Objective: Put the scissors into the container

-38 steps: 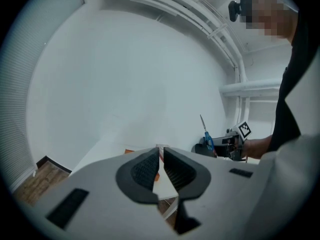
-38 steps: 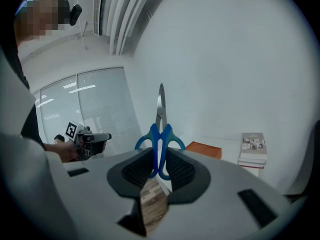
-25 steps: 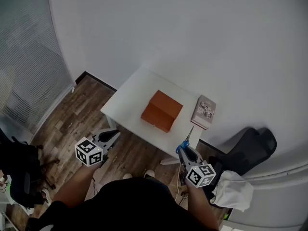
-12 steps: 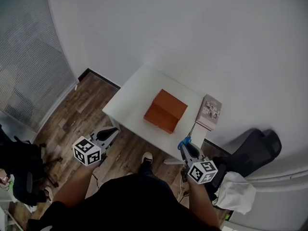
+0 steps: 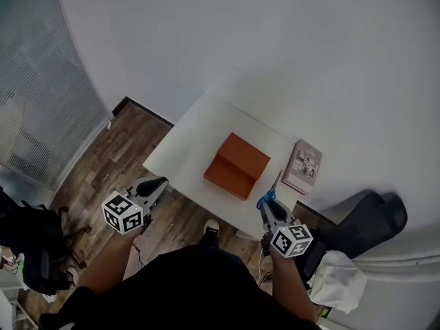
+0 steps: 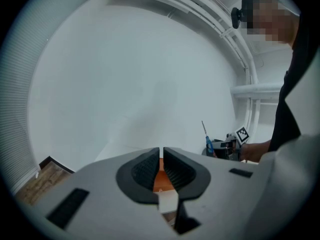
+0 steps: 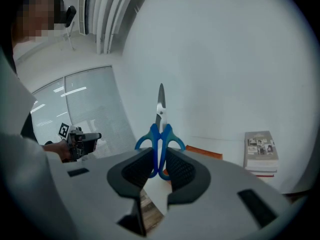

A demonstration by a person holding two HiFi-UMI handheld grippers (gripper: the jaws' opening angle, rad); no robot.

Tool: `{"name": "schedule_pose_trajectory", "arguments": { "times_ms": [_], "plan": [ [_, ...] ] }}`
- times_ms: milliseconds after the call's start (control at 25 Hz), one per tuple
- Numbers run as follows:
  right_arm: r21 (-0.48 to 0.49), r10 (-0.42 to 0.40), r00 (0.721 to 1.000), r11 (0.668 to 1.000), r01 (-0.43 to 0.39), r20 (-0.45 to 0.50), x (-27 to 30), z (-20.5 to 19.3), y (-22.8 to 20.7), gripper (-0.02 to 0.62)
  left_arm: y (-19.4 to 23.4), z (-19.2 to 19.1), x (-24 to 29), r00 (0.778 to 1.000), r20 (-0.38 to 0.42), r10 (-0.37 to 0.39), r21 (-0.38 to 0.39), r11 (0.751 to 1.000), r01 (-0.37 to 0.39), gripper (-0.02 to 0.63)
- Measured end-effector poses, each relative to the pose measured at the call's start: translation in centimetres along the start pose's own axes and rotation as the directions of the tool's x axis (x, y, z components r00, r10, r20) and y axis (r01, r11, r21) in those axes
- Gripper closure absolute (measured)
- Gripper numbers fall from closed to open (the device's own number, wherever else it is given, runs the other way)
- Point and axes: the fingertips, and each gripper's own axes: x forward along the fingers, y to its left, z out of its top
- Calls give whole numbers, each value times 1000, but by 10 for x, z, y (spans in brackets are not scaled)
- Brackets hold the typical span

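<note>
My right gripper (image 7: 159, 160) is shut on the blue handles of a pair of scissors (image 7: 160, 132), whose blades point straight up. In the head view the right gripper (image 5: 269, 209) holds the scissors (image 5: 267, 196) at the near right edge of the white table (image 5: 189, 150). The orange container (image 5: 235, 166) lies in the middle of that table, to the left of the scissors. My left gripper (image 5: 155, 185) hangs off the table's near left edge over the floor. Its jaws (image 6: 161, 156) are shut with nothing between them, and a strip of the orange container (image 6: 159, 179) shows behind them.
A book (image 5: 303, 168) lies at the table's right end, beside the container. A dark chair (image 5: 361, 218) stands right of the table near the white wall. Wooden floor (image 5: 103, 170) and a window blind (image 5: 34, 102) are to the left.
Both grippers have come a little closer to the table. The scissors in the right gripper now reach the near right edge.
</note>
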Motion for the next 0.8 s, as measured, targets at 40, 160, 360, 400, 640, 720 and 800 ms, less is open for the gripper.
{"name": "schedule_pose_trajectory", "arguments": {
  "times_ms": [40,160,360,400,640,720,800],
  "plan": [
    [3,1,1000,1000,-1,-6,6,1,-5,514,2,1,6,1000,-2,-1,-1,1000,1,575],
    [7,6,1000,1000,-6,-27,24,3,-18,514,10,2,21,1000,-9,1,-11,1000,-2,575],
    [7,6,999,1000,-6,-47,50,5,-36,514,23,-1,36,1000,-16,1,-36,999,-2,575],
    [8,9,999,1000,-9,-52,55,5,-38,514,26,-1,38,1000,-19,4,-39,999,-5,575],
    [-13,22,993,1000,-23,-117,85,-7,-52,514,43,-6,50,999,-33,33,-63,997,-36,575],
    [-29,19,991,999,-23,-136,93,-10,-58,514,47,-7,52,999,-36,41,-67,997,-43,575],
    [-43,16,988,999,-23,-156,101,-12,-64,514,50,-8,53,998,-38,49,-72,996,-51,575]
  ]
}}
